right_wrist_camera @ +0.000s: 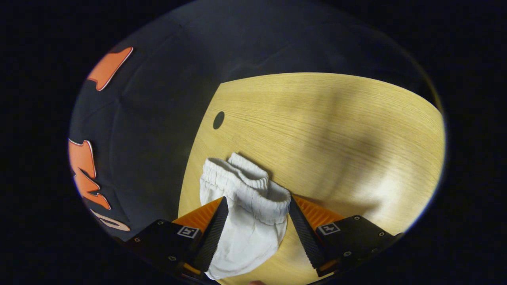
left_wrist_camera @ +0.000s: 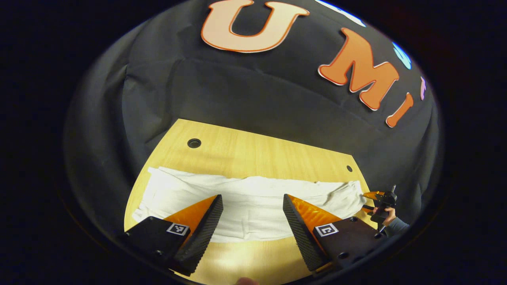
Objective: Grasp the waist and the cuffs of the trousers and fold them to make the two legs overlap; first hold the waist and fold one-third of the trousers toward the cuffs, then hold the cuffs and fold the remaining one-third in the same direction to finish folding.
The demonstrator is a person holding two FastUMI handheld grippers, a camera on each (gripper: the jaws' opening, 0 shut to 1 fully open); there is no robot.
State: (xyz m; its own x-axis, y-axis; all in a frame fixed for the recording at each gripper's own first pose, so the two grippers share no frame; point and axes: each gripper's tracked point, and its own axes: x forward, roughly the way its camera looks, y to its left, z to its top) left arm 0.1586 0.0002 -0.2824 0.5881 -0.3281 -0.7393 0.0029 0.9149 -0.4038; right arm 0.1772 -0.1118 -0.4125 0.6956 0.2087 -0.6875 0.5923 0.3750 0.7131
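Right gripper (right_wrist_camera: 257,215): fingers are standing apart on either side of the elastic waist (right_wrist_camera: 247,186) of the trousers (right_wrist_camera: 245,221), not yet pressing on it; the bunched white cloth is lying between them

Left gripper (left_wrist_camera: 252,215): fingers are spread wide and holding nothing, hovering over the near edge of the trousers (left_wrist_camera: 249,208) around the middle of their length

Trousers: white, lying flat as one long band across the table (left_wrist_camera: 245,152), looking already doubled leg on leg, though the layers are hard to tell apart

Long axis: running sideways across the left gripper view, cuffs (left_wrist_camera: 152,194) end at the left, waist end at the right where the other gripper (left_wrist_camera: 380,200) and the hand holding it are sitting

Nearer gripper: the right one is at the waist, so the first fold looks to be its job; the left is waiting mid-length

Step in hand: probably closing on the waist, then carrying it along the band toward the cuffs

Risk: pinching only the top layer of elastic would leave the lower leg behind
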